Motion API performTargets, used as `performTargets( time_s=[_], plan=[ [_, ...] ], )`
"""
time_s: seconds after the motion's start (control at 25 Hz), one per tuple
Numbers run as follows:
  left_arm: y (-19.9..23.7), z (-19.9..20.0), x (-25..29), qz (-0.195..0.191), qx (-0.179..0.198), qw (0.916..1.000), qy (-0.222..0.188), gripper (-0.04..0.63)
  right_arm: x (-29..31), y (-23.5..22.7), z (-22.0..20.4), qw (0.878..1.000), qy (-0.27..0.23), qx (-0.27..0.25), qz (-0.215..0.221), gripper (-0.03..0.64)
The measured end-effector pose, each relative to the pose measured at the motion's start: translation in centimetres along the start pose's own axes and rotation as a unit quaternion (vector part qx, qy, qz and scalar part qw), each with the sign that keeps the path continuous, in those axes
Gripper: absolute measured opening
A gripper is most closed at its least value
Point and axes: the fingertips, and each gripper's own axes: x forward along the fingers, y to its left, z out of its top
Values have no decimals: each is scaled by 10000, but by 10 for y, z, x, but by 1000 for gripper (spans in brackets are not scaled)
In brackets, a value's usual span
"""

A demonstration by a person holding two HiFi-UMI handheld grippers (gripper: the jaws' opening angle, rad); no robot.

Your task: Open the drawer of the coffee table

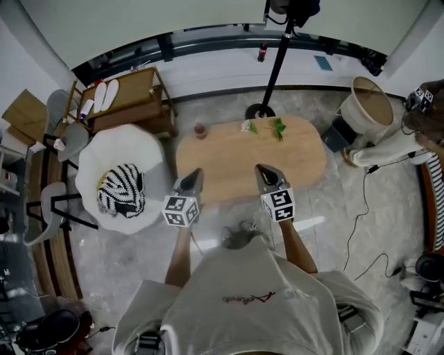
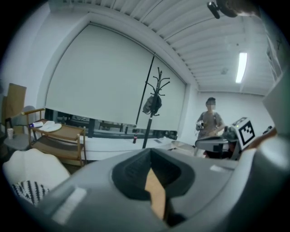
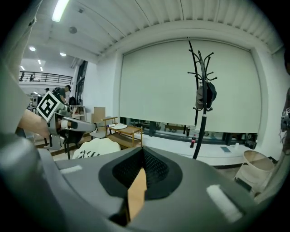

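Near the oval wooden coffee table (image 1: 229, 159), left claw (image 1: 194, 175) and right claw (image 1: 262, 170) shut, empty.

1. Head view: bright, even, diffuse light. The shadow under the oval light-wood coffee table (image 1: 298, 163) is soft, and a pale glare patch lies on the glossy grey marble floor (image 1: 309, 223).
2. Head view: wide-angle bend, walls curving at the edges; detail is slightly soft throughout.
3. Left gripper view: the long white ceiling strip lamp (image 2: 241, 67) is blown out, and the large pale roller blind (image 2: 104, 77) is evenly lit.
4. Right gripper view: a second ceiling strip lamp (image 3: 59, 10) and small round ceiling spots (image 3: 31, 48) glare.
5. Both gripper views: circular fisheye, black corners, bowed lines. The grey left gripper (image 2: 151, 154) and grey right gripper (image 3: 142, 152) are close and out of focus.
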Motion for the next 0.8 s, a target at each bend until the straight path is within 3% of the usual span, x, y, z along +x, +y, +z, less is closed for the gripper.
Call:
performTargets(
  time_s=[0.28, 0.8],
  plan=[
    [-3, -30, -2, -120, -62, 9995, 293, 0, -17, 2, -33, 9992, 302, 188, -163, 5],
    [9, -99, -14, 139, -398, 9965, 722, 0, -2, 19, -85, 9972, 644, 364, 130, 5]
  ],
)
